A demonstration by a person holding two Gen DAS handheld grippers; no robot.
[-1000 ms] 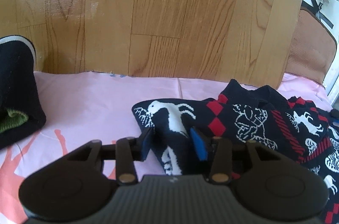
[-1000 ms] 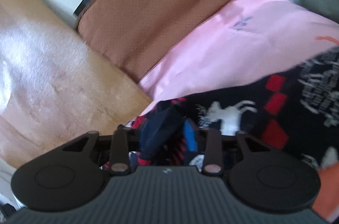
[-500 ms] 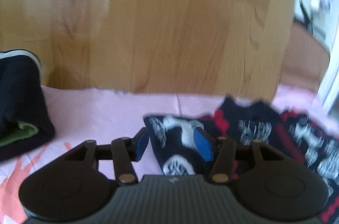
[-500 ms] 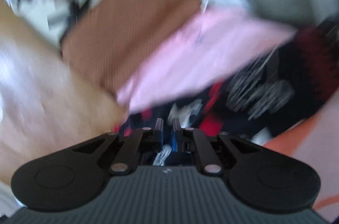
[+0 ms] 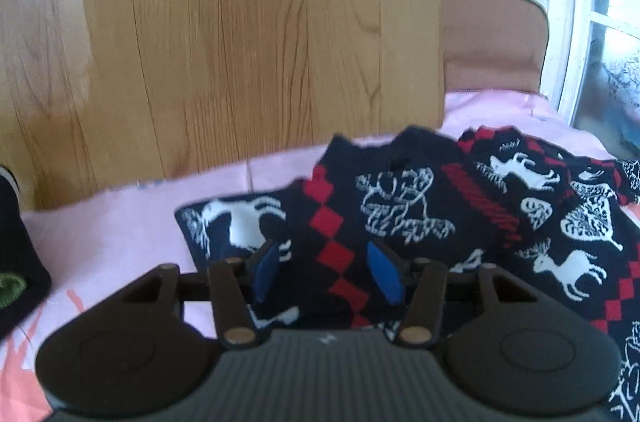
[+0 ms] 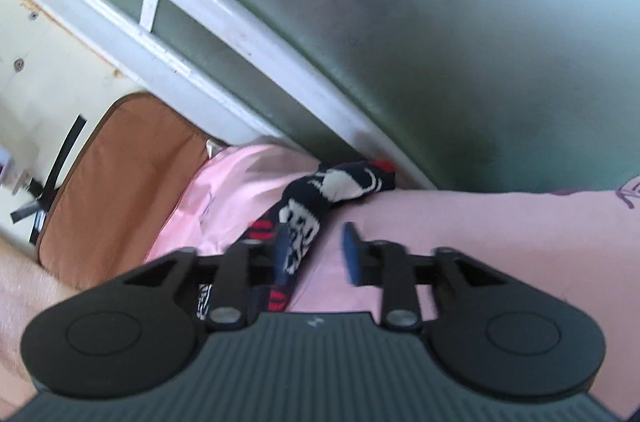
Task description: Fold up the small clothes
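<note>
left black two-finger gripper (image 5: 326,272) with blue pads low over the dark navy knitted sweater with white deer and red diamonds (image 5: 404,210), jaws partly apart and only just widened, knit lying between the pads with no pinch showing. sweater spread rumpled across the pink printed bedsheet (image 5: 120,222), one folded corner toward the left, the rest running off to the right. behind it a tall wooden headboard (image 5: 224,34), beside that a brown padded panel (image 5: 490,42) and a white-framed window (image 5: 600,34). at the far left edge a folded black garment with a green lining (image 5: 16,262) on the same sheet. right black two-finger gripper (image 6: 318,248) just sprung apart to a moderate gap, a narrow twisted strip of the sweater (image 6: 320,198) lying against its left pad, clear of the right pad, not clamped. strip trailing away over the pink sheet (image 6: 480,222) toward the green-tinted window glass (image 6: 440,22).
</note>
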